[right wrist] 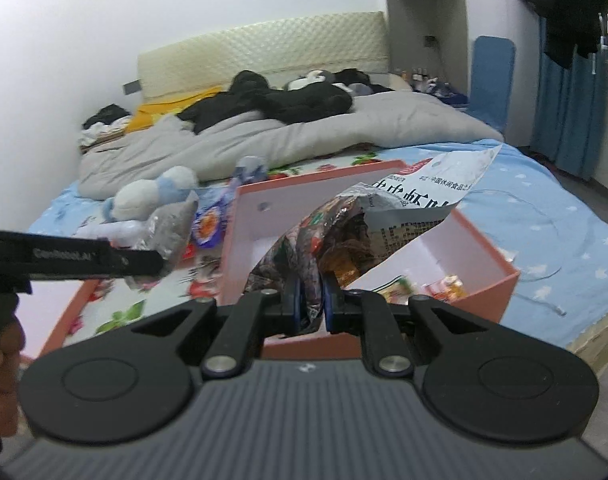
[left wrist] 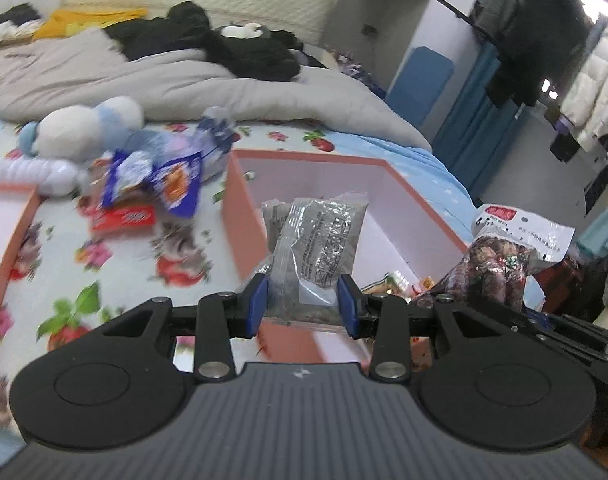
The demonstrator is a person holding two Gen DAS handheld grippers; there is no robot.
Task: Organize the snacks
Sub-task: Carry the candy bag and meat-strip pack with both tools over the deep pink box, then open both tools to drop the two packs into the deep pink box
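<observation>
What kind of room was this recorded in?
A bedroom, it seems: a bed with a padded headboard, a rumpled grey duvet, and clothes hanging on a rail.

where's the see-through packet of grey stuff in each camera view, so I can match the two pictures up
Left wrist view: the clear grey packet is centre frame, clamped upright in the left claw.
Right wrist view: the same packet is at middle left, at the tip of the other claw reaching in from the left edge.
Shared landmark: the pink box, just behind the packet in the left view and right of it in the right view.
</observation>
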